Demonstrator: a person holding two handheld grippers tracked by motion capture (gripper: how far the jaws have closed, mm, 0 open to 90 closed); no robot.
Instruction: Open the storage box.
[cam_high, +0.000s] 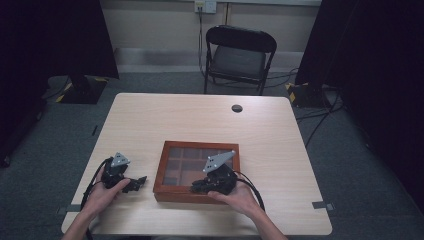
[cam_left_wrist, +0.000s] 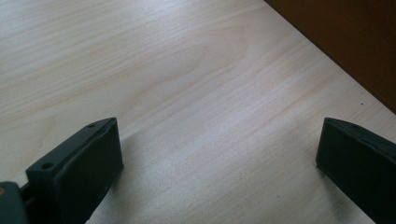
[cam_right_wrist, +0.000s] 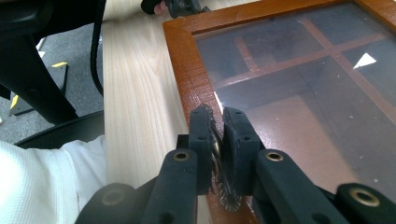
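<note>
Gripping a small round wire brush (cam_right_wrist: 218, 154) between the nearly closed jaws of the right gripper (cam_right_wrist: 217, 122), I am holding its bristles against the near-left frame of the wooden display box (cam_right_wrist: 184, 60). In the high view that box (cam_high: 159, 176) is lying flat on the table (cam_high: 200, 120), lid down, glass pane facing up, with dividers visible underneath. The right gripper (cam_high: 200, 188) is hovering over the box's near edge. The left gripper (cam_high: 141, 180) is resting just beside the box's left side, jaws spread wide over bare tabletop (cam_left_wrist: 187, 93), holding nothing. My judgement: brushing is under way at one corner of the frame; I cannot tell how much is already clean, and most of the frame seems left to do.
</note>
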